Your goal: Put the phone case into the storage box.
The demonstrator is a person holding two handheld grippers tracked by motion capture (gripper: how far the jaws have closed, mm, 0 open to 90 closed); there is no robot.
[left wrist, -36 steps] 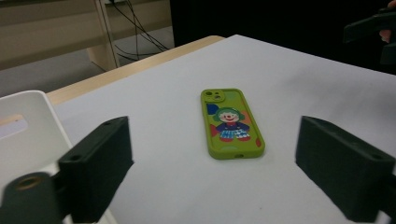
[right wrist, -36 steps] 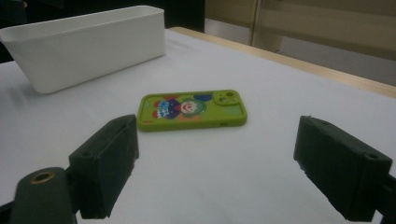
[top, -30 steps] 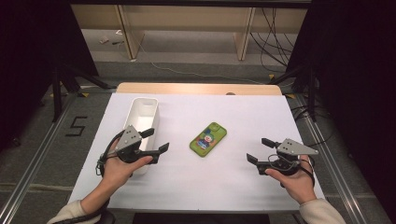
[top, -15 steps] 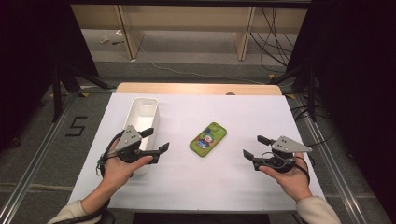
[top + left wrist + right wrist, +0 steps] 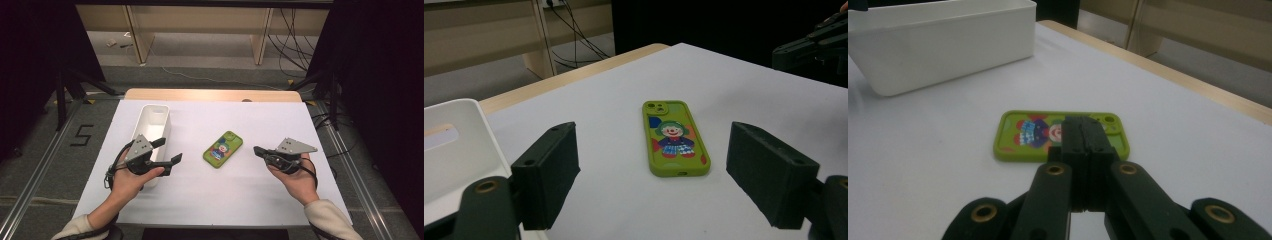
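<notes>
Jaws wide on left gripper, together on right gripper — white table, grey floor.

My right gripper slid across the table toward the phone, ending near its right side but not touching it. On the way I brought its jaws together: a second ago they stood apart, and they closed until the pads met with nothing between them. In the right gripper view the closed tips pointed at the phone.
</notes>
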